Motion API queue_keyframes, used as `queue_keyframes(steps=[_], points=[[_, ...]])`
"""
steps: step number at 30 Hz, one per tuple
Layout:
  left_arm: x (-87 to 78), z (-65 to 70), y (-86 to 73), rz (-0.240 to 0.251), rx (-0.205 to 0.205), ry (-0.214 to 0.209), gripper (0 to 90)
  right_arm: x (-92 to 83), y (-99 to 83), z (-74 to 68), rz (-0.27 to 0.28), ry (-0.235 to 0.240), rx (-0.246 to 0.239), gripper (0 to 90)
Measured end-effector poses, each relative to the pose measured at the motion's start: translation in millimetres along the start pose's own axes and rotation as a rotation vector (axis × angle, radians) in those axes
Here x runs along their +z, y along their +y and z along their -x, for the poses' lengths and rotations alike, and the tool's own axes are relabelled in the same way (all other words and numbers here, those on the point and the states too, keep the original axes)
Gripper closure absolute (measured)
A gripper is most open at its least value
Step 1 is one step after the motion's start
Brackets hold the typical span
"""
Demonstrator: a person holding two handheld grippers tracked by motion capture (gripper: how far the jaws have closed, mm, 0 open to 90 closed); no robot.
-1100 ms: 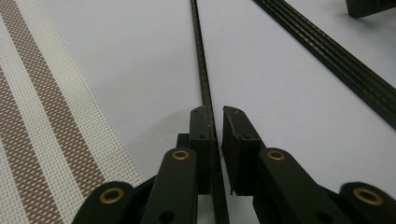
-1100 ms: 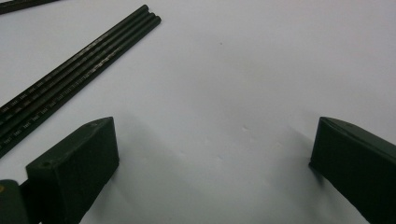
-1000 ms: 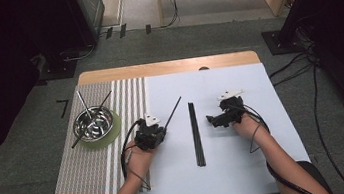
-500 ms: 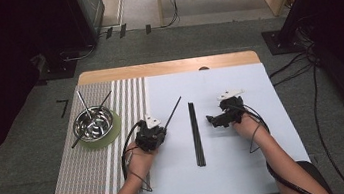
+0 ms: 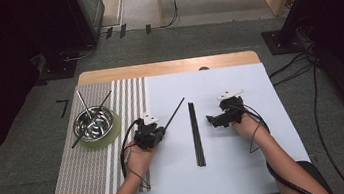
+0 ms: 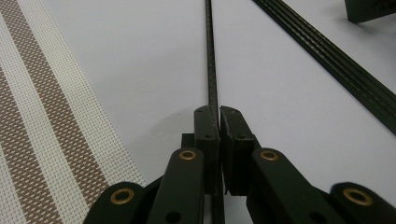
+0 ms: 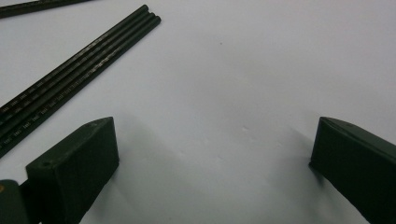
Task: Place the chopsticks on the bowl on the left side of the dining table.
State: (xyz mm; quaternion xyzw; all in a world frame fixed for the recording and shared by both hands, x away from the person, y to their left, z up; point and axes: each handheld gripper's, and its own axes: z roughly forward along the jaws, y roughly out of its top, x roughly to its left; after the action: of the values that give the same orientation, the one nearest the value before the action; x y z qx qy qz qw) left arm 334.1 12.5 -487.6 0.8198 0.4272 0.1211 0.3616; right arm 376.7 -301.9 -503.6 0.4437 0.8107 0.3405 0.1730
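Left gripper [image 6: 218,116] pinches a thin black rod [image 6: 211,56]; right gripper [image 7: 212,154] gapes wide. Pale print on the bundled rods [image 7: 70,74] is too small to read.

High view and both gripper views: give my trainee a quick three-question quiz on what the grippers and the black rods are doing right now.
1. True or false: the left gripper is shut on a single black rod.
2. Multiple choice: the right gripper is A) clamped on the rod bundle, B) open with bare table between its jaws, C) inside the bowl.
3. Fill in: the metal bowl sits on a green ____ and holds two thin rods.

Key:
1. True; the jaws pinch the rod, which runs out ahead of them.
2. B; the rod bundle lies apart from it on the white table.
3. Mat, on the striped placemat.
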Motion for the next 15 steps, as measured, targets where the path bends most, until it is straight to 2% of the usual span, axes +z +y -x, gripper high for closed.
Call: queue_keyframes(steps=[15], points=[[-11.2, -5.5, 7.4, 0.039, -0.002, -0.005, 87.6, 0.0, 0.0, 0.0, 0.000, 0.000, -0.001, 0.5]])
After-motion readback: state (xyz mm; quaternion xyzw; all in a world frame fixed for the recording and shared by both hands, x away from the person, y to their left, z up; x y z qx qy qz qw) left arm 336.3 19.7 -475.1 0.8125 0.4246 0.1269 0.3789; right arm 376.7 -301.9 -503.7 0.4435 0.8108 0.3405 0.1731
